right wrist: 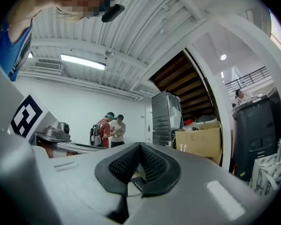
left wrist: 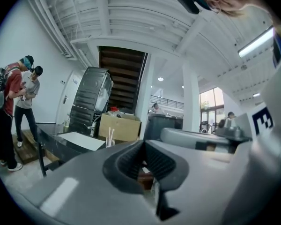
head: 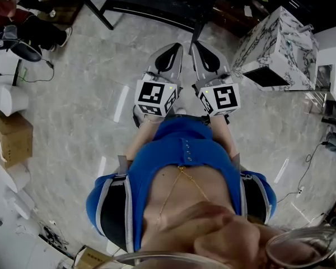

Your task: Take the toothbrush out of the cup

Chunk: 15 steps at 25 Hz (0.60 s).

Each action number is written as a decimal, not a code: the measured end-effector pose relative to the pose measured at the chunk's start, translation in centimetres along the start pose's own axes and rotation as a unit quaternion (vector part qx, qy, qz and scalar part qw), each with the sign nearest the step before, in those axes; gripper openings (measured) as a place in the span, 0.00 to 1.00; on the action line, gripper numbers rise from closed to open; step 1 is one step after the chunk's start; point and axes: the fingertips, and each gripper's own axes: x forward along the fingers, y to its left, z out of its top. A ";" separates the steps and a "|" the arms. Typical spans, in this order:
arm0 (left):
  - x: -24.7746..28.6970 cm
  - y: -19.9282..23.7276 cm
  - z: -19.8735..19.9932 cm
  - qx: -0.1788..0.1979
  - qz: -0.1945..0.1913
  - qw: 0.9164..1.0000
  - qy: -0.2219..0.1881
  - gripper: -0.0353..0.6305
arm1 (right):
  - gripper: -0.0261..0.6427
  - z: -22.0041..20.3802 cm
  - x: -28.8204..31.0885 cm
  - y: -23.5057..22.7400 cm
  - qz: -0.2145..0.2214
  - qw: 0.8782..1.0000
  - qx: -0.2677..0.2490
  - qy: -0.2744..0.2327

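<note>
We judge the task not yet begun. We hold both tools close in front of the chest, side by side above the bare floor (head: pixel 84 88), well apart from any work surface. The left hand-held gripper (left wrist: pixel 144 159) has its jaws pressed together with nothing between them, and the right hand-held gripper (right wrist: pixel 139 164) is the same: closed up and empty. Across the room in the left gripper view, a dark bench (left wrist: pixel 61 143) stands before a cardboard box (left wrist: pixel 119 127), and on it sits what we take to be the cup (left wrist: pixel 109 143), with pale sticks (left wrist: pixel 111 133) upright in it. One of these is probably the toothbrush, though it is too small for us to be sure. Everything is left to do: walk up to the bench, open one set of jaws, close them on the brush's handle and lift it clear of the cup, perhaps steadying the cup with the other tool.
</note>
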 end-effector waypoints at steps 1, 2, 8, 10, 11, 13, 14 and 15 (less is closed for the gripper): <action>0.8 0.7 0.2 -0.002 -0.002 1.000 -0.001 0.06 | 0.04 0.0 0.9 -0.5 -0.004 1.000 -0.001 0.000; 1.6 1.4 0.4 -0.002 -0.005 1.000 -0.002 0.06 | 0.04 0.1 1.9 -0.9 -0.007 1.000 -0.002 0.000; 7.6 6.0 2.4 0.004 -0.029 1.000 -0.007 0.06 | 0.04 0.4 8.5 -4.1 -0.027 1.000 -0.003 -0.004; 9.4 7.4 2.9 0.005 -0.035 0.999 -0.005 0.06 | 0.04 0.3 10.5 -5.0 -0.032 0.999 0.000 -0.004; 10.3 8.0 3.1 0.005 -0.039 0.999 -0.003 0.06 | 0.04 0.2 11.5 -5.4 -0.035 0.999 0.001 -0.004; 11.8 9.3 3.4 0.006 -0.047 0.999 -0.001 0.06 | 0.04 0.2 13.4 -5.9 -0.040 0.999 0.001 -0.004; 12.5 9.9 3.6 0.006 -0.051 0.999 -0.001 0.06 | 0.04 0.1 14.4 -6.1 -0.042 0.999 0.001 -0.004; 13.1 10.6 3.7 0.005 -0.054 0.999 0.000 0.06 | 0.04 0.1 15.3 -6.3 -0.043 0.999 0.002 -0.004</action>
